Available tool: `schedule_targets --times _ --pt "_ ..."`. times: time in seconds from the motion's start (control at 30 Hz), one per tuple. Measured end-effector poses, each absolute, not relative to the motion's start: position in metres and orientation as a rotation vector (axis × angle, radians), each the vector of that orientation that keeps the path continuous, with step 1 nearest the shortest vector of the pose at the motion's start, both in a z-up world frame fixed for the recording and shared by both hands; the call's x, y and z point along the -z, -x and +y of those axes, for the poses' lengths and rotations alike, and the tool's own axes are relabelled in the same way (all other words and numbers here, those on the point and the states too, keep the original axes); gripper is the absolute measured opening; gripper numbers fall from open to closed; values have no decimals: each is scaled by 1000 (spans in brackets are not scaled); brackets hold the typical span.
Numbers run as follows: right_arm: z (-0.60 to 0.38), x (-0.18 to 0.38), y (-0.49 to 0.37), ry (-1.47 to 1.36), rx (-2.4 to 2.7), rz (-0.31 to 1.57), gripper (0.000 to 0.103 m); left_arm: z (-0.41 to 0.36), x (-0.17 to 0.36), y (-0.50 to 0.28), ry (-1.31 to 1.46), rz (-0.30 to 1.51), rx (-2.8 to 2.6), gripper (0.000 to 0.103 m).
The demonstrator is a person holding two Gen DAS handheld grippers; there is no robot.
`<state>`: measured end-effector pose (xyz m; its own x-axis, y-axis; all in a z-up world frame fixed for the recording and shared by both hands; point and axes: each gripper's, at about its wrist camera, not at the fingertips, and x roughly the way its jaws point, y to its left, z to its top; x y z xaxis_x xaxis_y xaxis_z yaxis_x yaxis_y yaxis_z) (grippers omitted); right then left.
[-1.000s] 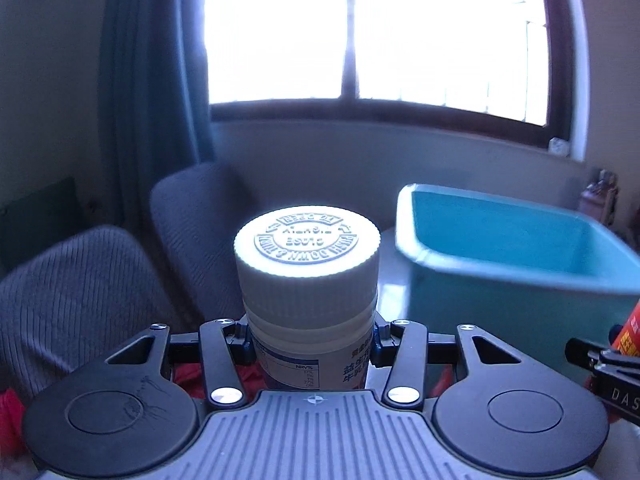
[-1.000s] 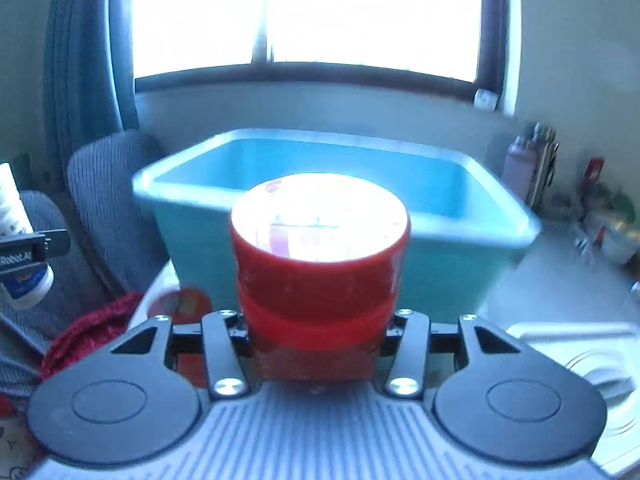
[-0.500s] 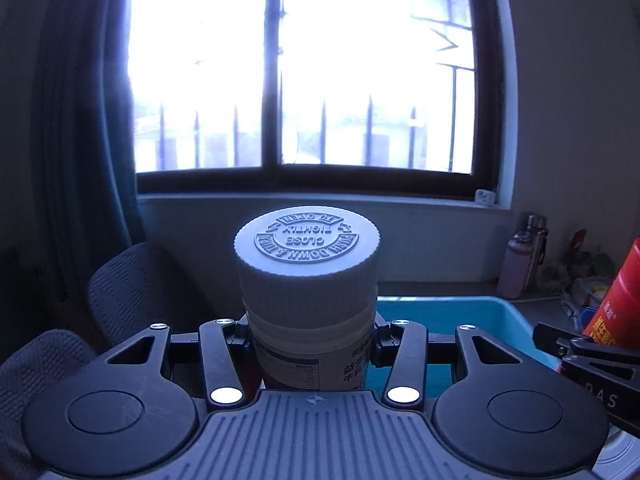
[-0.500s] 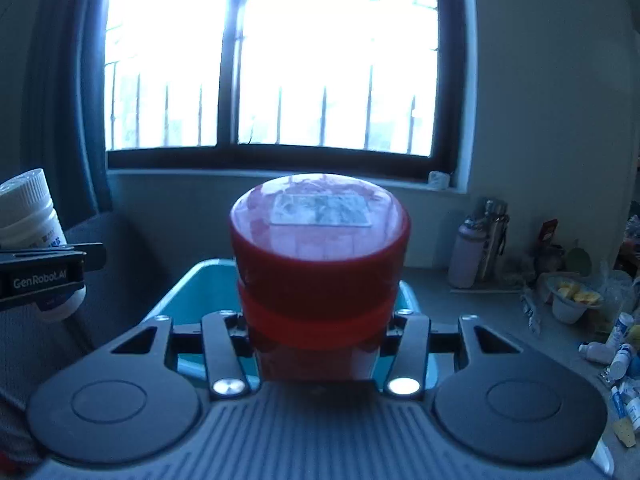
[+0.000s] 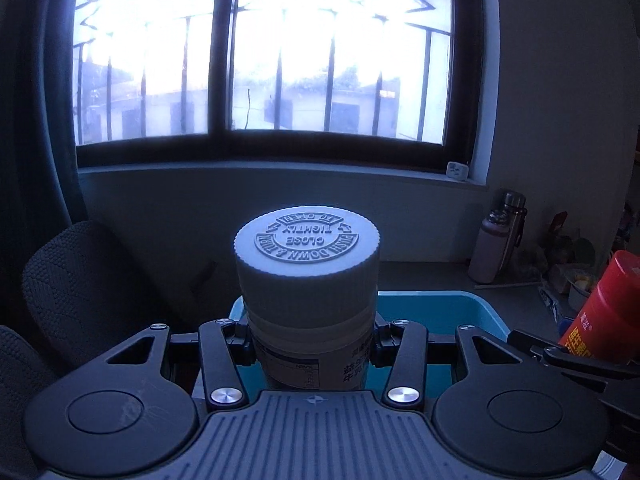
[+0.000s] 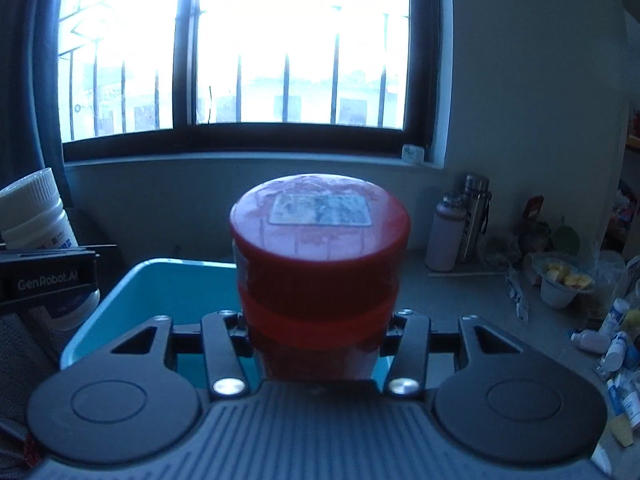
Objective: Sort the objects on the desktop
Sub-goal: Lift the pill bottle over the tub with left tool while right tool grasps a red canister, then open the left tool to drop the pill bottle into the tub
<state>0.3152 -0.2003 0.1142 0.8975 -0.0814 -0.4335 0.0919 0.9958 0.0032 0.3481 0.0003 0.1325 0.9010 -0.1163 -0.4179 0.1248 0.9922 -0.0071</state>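
Barred window, grey counter (cluttered right)

Left gripper clamped on white bottle, right gripper clamped on red jar, side by side.

We see a white ribbed-cap bottle, a red-lidded red jar, a turquoise bin, and a pink flask.
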Motion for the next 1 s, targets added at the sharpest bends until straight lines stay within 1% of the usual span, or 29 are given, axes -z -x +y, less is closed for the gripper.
schedule_targets --times 0.4,0.53,0.6,0.73,0.83,0.87,0.9,0.93,0.97,1.0 --pt "-205 -51 -378 -6 68 644 50 -29 -60 -431 -77 645 116 49" --pt "-200 -33 -385 35 66 703 50 -32 -42 -444 -57 723 133 49" --pt "-193 -29 -386 94 78 704 50 -33 -38 -444 -63 724 128 49" --pt "-190 -31 -387 96 83 718 51 -31 -37 -442 -75 737 112 49" --pt "-186 -31 -386 106 73 728 56 -27 -38 -440 -77 748 100 52" --pt "-185 -31 -386 109 69 731 60 -26 -38 -439 -86 751 96 56" --pt "-183 -32 -385 112 64 730 69 -25 -39 -439 -89 751 93 62" --pt "-182 -32 -384 106 61 732 72 -24 -41 -438 -89 751 90 68" --pt "-181 -32 -383 101 57 729 76 -23 -42 -436 -83 743 90 72" --pt "-182 -31 -383 97 57 728 77 -22 -44 -435 -78 737 89 73"
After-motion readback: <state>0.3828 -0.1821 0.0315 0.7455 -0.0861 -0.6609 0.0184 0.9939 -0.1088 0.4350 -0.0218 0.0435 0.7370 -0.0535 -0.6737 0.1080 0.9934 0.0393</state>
